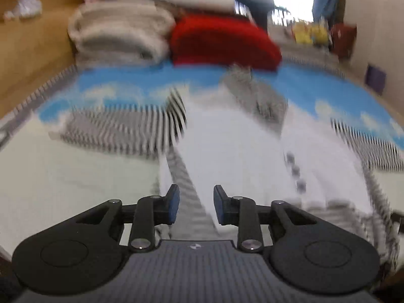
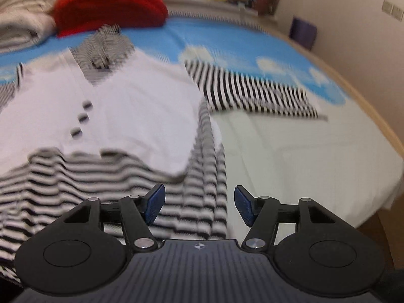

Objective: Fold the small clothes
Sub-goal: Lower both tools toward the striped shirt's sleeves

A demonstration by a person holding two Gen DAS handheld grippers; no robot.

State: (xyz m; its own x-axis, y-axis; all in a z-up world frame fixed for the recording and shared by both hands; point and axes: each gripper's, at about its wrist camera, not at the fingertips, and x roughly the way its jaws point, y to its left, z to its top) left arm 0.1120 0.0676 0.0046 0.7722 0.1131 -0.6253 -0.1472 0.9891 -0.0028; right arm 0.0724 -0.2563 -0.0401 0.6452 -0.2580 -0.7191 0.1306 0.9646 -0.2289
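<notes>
both views blurred | left gripper fingers spread | right gripper fingers spread | striped garment flat

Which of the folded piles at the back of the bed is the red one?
The red pile lies right of the cream pile, directly behind the striped shirt's collar. The others are pale.

Both cameras sit low over the near end of the bed, each looking forward along its own fingers toward the far window. The left view rides close above the garment's left side; the right view hovers over its striped hem, angled slightly rightward. Both catch the white front, red blanket and blue sheet
</notes>
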